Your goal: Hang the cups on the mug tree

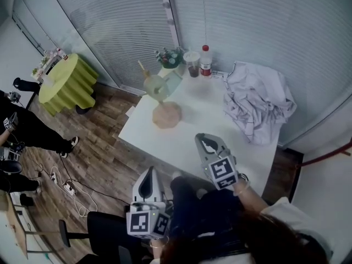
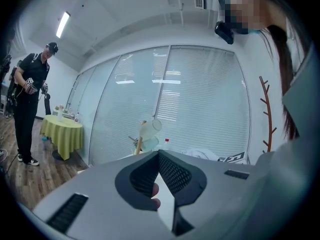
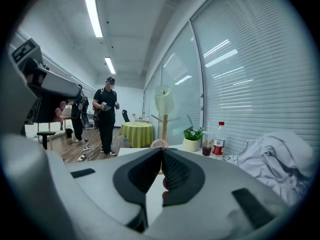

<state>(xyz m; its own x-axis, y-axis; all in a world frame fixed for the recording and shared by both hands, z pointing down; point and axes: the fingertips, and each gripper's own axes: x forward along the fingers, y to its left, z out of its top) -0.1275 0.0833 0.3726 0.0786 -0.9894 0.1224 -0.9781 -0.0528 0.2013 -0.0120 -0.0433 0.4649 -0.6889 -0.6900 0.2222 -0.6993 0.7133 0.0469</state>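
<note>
The mug tree (image 1: 166,115) stands at the upper-left corner of the tabletop (image 1: 190,126) with two cups on its pegs: a pale green one (image 1: 155,85) and a bluish one (image 1: 174,81) just to its right. No loose cup shows on the tabletop. There is only a cloth (image 1: 258,100) at the right and, along the top edge, a plant (image 1: 170,56), a takeaway drink (image 1: 192,64) and a bottle (image 1: 206,61). The hanging looks done, with nothing left that these views show. The left tongs (image 1: 148,179) and right tongs (image 1: 209,145) sit in the lower centre of the frame, well apart from the tree. Both are closed tip to tip and empty.
</note>
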